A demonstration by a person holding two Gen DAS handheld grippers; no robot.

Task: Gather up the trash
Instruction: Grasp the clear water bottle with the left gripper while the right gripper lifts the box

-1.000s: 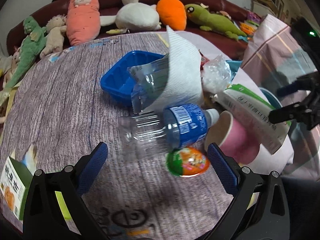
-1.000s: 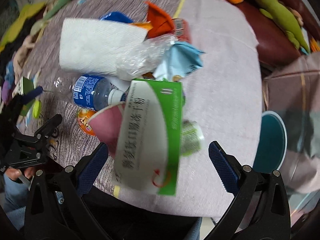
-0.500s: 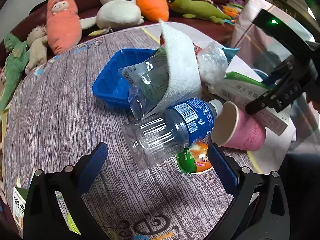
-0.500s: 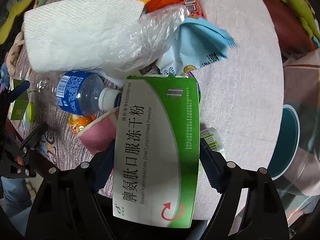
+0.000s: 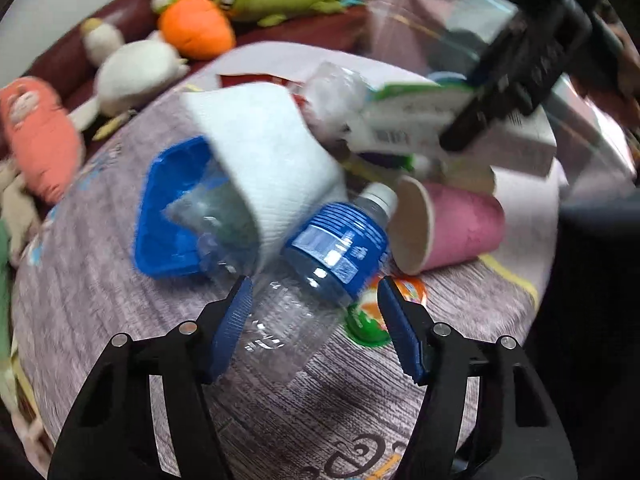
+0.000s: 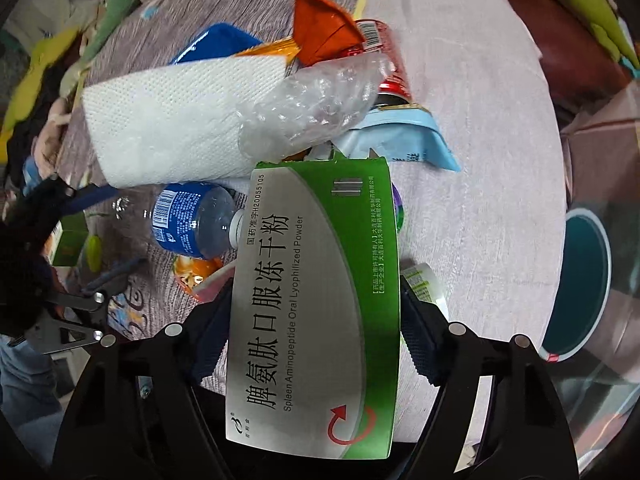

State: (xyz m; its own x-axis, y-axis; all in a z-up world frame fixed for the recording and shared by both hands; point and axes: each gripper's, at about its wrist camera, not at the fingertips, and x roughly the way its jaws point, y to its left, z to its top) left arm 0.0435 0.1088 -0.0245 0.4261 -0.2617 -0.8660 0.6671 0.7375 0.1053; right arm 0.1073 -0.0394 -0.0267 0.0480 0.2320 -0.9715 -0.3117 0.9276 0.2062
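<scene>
Bottle (image 5: 320,264) lying on tabletop (image 5: 100,312) between left claw (image 5: 314,320) pads, just been closing, not yet pinched. Medicine box (image 6: 316,300) clamped in right claw (image 6: 316,320). Teal bin (image 6: 580,284) visible from right wrist only.

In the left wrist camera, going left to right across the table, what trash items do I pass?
blue tray → white paper towel → plastic bottle → pink paper cup. The left gripper straddles the bottle's clear base; its jaws have just been closing.
</scene>
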